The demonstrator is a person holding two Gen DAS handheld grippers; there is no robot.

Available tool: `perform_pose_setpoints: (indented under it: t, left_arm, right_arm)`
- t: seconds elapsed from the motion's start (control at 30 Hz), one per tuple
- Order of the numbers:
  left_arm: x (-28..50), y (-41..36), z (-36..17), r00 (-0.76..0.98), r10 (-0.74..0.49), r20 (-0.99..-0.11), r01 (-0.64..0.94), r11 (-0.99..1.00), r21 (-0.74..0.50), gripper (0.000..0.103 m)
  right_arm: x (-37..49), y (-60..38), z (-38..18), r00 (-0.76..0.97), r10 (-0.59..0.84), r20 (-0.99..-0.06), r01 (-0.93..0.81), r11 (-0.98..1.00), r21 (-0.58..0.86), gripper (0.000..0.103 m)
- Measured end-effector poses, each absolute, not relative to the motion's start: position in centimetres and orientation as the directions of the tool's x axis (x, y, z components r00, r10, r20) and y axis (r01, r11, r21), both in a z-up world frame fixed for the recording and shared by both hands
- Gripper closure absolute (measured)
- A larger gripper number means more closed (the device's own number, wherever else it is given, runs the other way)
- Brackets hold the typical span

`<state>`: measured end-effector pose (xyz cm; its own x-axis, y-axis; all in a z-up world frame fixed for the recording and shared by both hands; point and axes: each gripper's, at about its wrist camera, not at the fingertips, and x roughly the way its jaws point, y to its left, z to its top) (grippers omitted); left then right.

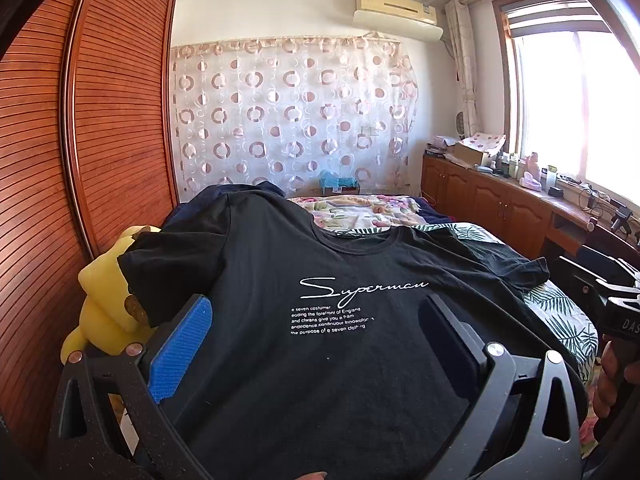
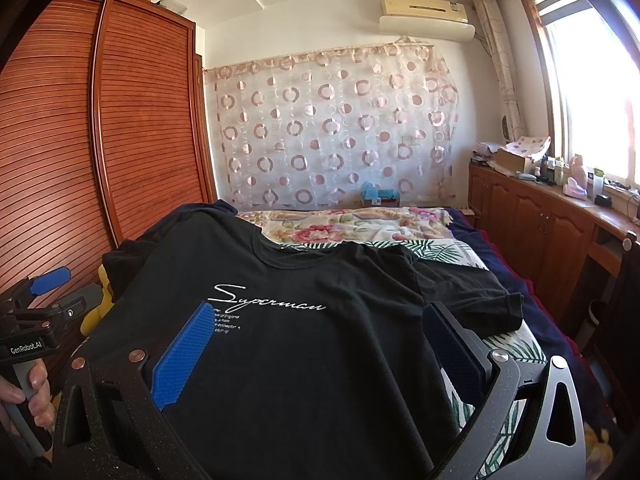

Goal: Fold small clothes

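A black T-shirt (image 1: 320, 352) with white "Superman" lettering lies spread face up on the bed, neck away from me; it also shows in the right wrist view (image 2: 304, 360). My left gripper (image 1: 316, 320) is open, its blue-padded fingers (image 1: 182, 344) wide apart over the shirt's lower left part. My right gripper (image 2: 318, 332) is open too, its fingers (image 2: 184, 356) spread over the shirt's lower right part. Neither holds cloth. The left gripper also shows at the left edge of the right wrist view (image 2: 60, 292), in a hand.
A yellow plush toy (image 1: 104, 304) sits at the bed's left edge against the wooden wardrobe (image 1: 80, 160). A floral quilt (image 2: 360, 224) lies at the far end of the bed. A wooden cabinet (image 2: 540, 216) with clutter runs under the window on the right.
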<state>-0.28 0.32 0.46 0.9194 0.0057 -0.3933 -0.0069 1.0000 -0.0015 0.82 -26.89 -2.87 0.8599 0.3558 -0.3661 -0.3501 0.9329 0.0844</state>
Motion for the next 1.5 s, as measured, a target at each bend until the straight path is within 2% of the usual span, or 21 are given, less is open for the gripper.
perform_pose_setpoints:
  t: [1.5]
  left_arm:
    - [-0.01,-0.21,0.42,0.919,0.004,-0.394,-0.004,1.0,0.001,0.0]
  right_arm:
    - [0.99,-26.79,-2.99,0.857,0.358,-0.371,-0.352,0.932,0.087,0.0]
